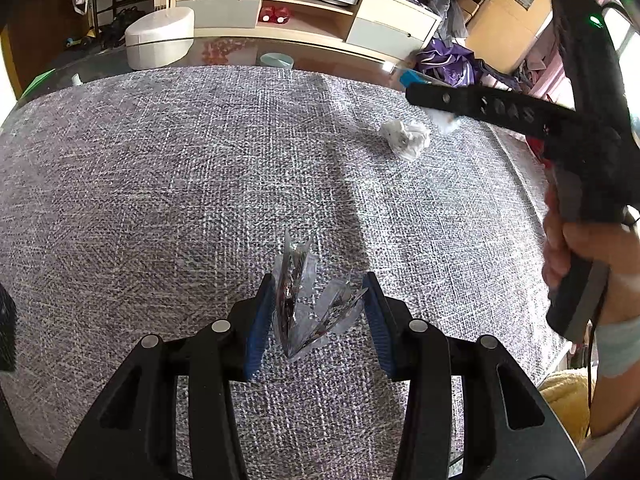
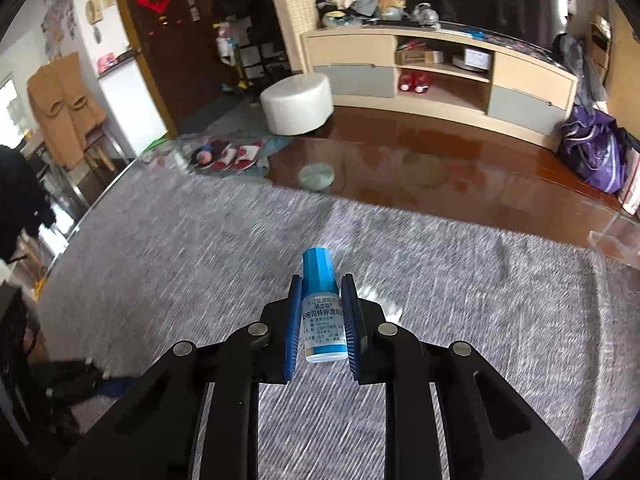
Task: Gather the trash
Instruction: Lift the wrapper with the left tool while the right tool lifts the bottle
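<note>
small blue-capped bottle [image 2: 323, 307] clenched in right gripper [image 2: 320, 300], cap toward 12 o'clock | crinkled foil wrapper [image 1: 310, 300] grasped by left gripper [image 1: 316, 300] | crumpled tissue [image 1: 405, 139] on grey woven cloth [image 1: 160, 184], 1 o'clock of wrapper

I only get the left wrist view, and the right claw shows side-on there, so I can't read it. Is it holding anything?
Observer: Yes. The right claw is shut on a small white dropper bottle with a blue cap.
Operator: Which way does the bottle lie in the grip?
Observer: Its cap points forward, away from the camera, past the blue pads.
Operator: Any more trash near it that I can't see?
Observer: The grey woven cloth is motion-blurred in the right wrist view, with only a pale smudge beside the claw; I can't tell.
</note>
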`<state>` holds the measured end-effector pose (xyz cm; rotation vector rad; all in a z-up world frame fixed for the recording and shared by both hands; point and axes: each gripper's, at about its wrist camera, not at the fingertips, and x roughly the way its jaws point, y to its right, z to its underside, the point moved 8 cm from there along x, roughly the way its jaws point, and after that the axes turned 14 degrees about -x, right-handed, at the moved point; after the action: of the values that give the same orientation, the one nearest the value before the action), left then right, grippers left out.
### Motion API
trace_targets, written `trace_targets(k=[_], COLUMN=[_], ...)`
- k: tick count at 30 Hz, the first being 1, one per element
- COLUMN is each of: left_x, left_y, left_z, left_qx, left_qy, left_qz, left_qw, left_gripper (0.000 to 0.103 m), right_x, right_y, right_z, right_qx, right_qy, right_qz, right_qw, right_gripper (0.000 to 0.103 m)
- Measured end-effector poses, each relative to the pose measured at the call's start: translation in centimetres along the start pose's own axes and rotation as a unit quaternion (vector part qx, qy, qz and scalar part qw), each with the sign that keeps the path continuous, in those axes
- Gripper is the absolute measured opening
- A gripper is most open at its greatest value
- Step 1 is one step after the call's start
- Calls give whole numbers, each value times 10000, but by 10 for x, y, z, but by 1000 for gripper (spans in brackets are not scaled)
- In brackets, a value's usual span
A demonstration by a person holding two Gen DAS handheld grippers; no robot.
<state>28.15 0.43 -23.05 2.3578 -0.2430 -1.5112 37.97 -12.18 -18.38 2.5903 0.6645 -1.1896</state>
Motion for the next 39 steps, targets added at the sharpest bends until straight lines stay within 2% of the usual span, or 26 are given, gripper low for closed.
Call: trace_targets(k=[8, 19, 23, 34, 39], left_x=[5, 7, 7, -2, -13], left_y=[-2, -2, -2, 4, 13], left_z=[-6, -8, -8, -2, 4], left_qx=[-27, -58, -38, 25, 97], left_qy=[-18, -37, -21, 86, 181], left_qz=[-3, 4, -21, -4, 59], left_qw=[10000, 10000, 10000, 10000, 9998], left_gripper=[42, 42, 42, 42, 42], right_x=[26, 40, 41, 12, -27], right_y=[3, 6, 4, -3, -2], right_z=[26, 35, 36, 53, 65], right_qx=[16, 172, 102, 149, 251], right_qy=[-486, -555, -489, -266, -146], right_qz=[-15, -102, -48, -51, 16], right_qw=[9988, 9983, 9987, 9995, 9996], right_gripper=[21, 24, 21, 20, 20])
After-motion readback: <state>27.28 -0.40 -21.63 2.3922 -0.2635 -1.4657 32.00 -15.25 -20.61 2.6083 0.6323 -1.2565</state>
